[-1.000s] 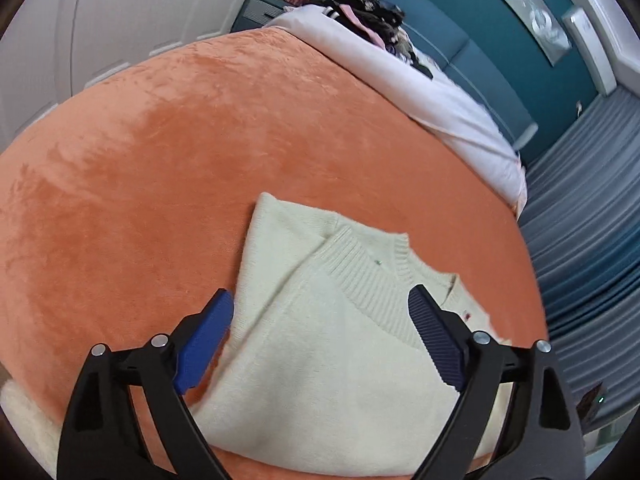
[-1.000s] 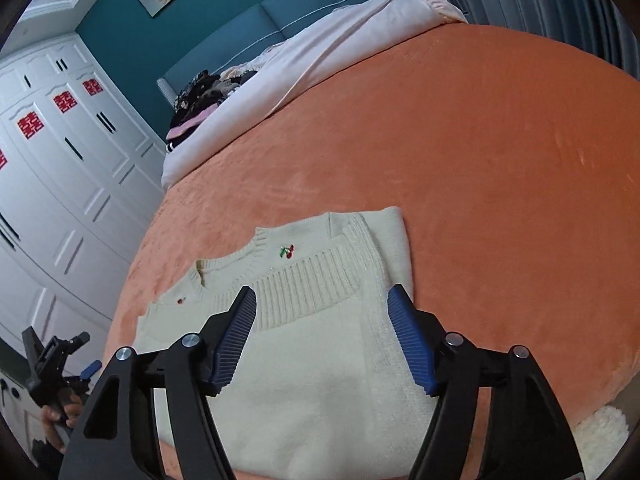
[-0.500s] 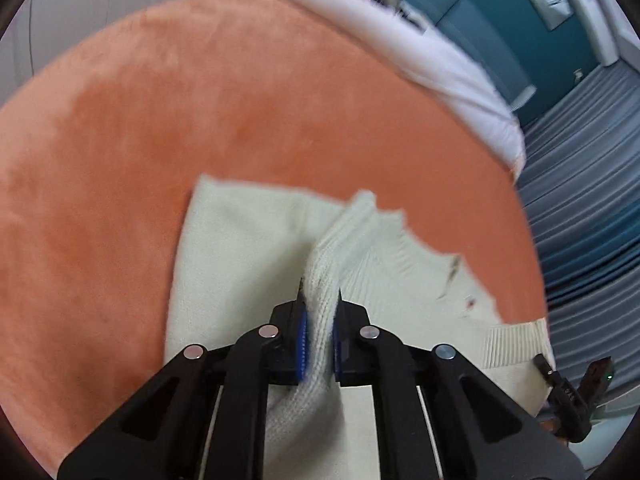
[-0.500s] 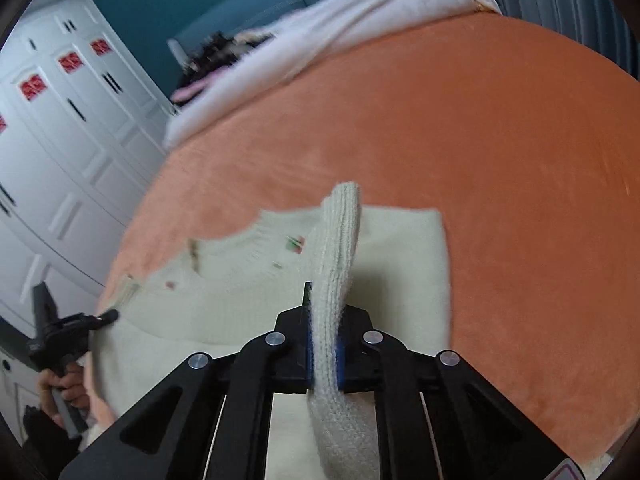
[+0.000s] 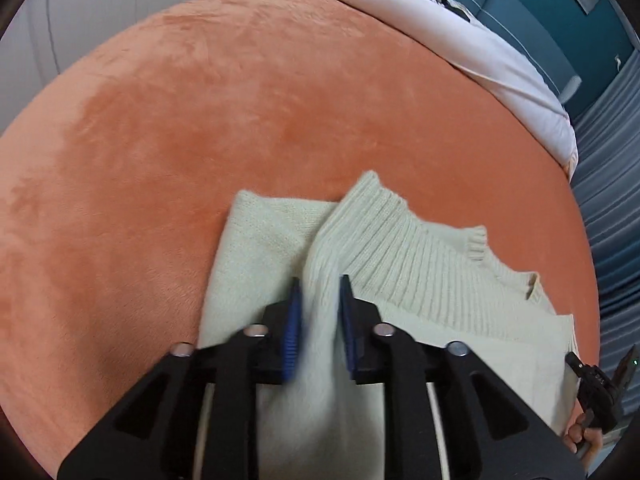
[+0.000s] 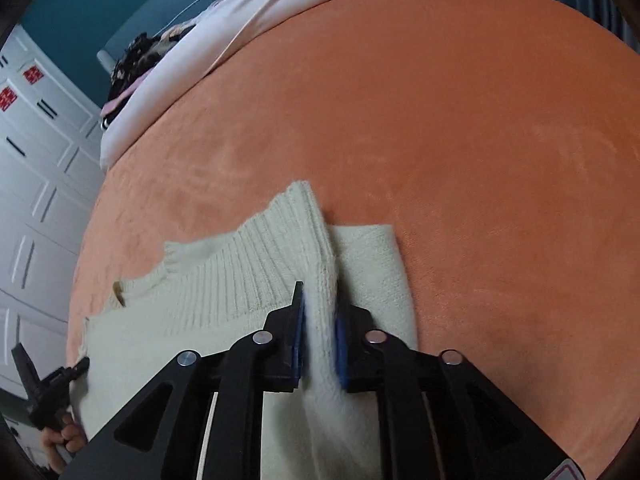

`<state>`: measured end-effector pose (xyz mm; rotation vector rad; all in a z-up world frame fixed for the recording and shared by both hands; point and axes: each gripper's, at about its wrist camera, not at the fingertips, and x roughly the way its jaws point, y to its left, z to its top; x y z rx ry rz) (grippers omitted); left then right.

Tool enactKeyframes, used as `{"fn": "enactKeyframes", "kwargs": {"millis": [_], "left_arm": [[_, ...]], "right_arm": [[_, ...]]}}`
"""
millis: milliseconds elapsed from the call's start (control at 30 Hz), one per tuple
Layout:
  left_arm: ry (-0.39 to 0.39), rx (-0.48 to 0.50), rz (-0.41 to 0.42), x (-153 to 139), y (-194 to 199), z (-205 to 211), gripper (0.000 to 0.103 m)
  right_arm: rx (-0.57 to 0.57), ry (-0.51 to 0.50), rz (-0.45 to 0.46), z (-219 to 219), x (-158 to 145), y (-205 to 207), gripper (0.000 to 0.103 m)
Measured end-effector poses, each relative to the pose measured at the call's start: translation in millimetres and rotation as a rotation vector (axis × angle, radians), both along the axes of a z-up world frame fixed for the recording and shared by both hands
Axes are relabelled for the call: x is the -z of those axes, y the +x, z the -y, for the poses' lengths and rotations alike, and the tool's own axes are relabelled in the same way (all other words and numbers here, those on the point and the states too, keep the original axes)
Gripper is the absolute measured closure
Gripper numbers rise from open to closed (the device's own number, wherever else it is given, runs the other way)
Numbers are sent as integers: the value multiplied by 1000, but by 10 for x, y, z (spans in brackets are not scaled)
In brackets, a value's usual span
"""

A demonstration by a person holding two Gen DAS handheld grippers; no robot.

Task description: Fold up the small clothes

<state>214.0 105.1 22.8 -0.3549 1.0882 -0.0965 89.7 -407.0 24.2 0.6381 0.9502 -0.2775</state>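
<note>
A cream knit sweater (image 5: 420, 248) lies on the orange blanket (image 5: 200, 112), its ribbed hem folded up toward the neckline. My left gripper (image 5: 320, 280) has a raised ridge of the sweater's left side between its blue pads. Its jaws are opening, and the cloth still fills the gap and touches both pads. In the right wrist view the sweater (image 6: 224, 264) shows the same fold. My right gripper (image 6: 318, 286) straddles a ridge on the right side. Its jaws are also opening, with the knit still touching both pads.
The orange blanket (image 6: 460, 128) stretches far beyond the sweater. A white duvet (image 5: 460, 28) with dark clothes piled on it lies at the far end. White wardrobe doors (image 6: 36, 184) stand to the left and grey curtains (image 5: 612, 200) to the right.
Both grippers went from wide open above the sweater to pinched on its lower part, carried it forward and down toward the neckline, and now their jaws stand a little apart.
</note>
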Motion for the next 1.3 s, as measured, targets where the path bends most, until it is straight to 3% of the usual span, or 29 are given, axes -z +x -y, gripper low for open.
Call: {"fn": "enactKeyframes", "kwargs": {"millis": [33, 100, 200, 333, 400, 433, 500, 533, 567, 600, 633, 700, 767, 833, 867, 900, 933, 967, 1033, 1133, 1167, 1200, 1233, 1267, 1300], "left_arm": [[-10, -6, 25, -106, -75, -23, 70], [-25, -1, 99, -347, -315, -43, 50], [-69, 22, 141, -532, -773, 50, 46], [-117, 119, 75, -373, -1248, 455, 46], [-16, 147, 38, -190, -1362, 630, 47], [39, 138, 37, -122, -1372, 605, 48], [81, 85, 35, -30, -1362, 363, 58], [61, 63, 27, 24, -1343, 189, 63], [9, 54, 14, 66, -1332, 14, 77], [-19, 57, 8, 102, -1348, -98, 88], [-28, 62, 11, 116, -1366, -159, 93], [-33, 66, 25, 138, -1384, -177, 96], [-45, 33, 30, 114, -1429, -159, 94], [-119, -19, 34, 2, -1519, -214, 74], [-149, -58, 62, -82, -1583, -277, 46], [-160, -95, 91, -136, -1634, -336, 26], [-132, -139, 103, -170, -1669, -387, 16], [-87, -182, 106, -183, -1684, -444, 11], [-68, -251, 61, -84, -1666, -608, 11], [-237, -358, -62, 197, -1653, -820, 11], [-242, -379, -55, 208, -1658, -822, 11], [-224, -375, -48, 184, -1627, -801, 20], [-224, -356, -41, 149, -1594, -765, 36], [-280, -317, -38, 125, -1549, -737, 79], [-312, -305, -50, 87, -1525, -744, 89]], "right_arm": [[16, -30, 24, -23, -146, -65, 80], [-10, -99, 109, -173, -468, -254, 80], [-157, -133, 148, -704, -707, -471, 80], [-383, -28, 131, -1650, -516, -730, 80], [-493, -30, 91, -2040, -305, -764, 82], [-523, -59, 64, -2155, -201, -756, 88], [-487, -90, 21, -2042, -87, -780, 92], [-417, -96, 5, -1825, -43, -840, 95], [-337, -86, -9, -1573, -3, -930, 102], [-261, -51, -22, -1285, 52, -1035, 103], [-202, -28, -38, -1057, 102, -1142, 103], [-164, 28, -18, -736, 161, -1315, 103], [-173, -17, -35, -767, 78, -1360, 103], [-150, -54, 8, -798, -122, -1473, 87], [-120, -48, 49, -722, -203, -1531, 70], [-77, -38, 78, -624, -274, -1624, 57], [-23, -36, 90, -506, -288, -1698, 40], [28, -36, 92, -397, -279, -1751, 39], [83, -14, 21, -207, -126, -1765, 39], [87, 114, -24, -159, 167, -1712, 39], [76, 130, -22, -206, 201, -1670, 41], [62, 124, -9, -242, 189, -1647, 46], [45, 129, 5, -282, 157, -1584, 59], [50, 128, 18, -304, 98, -1532, 87], [54, 160, 53, -289, 11, -1505, 89]]}}
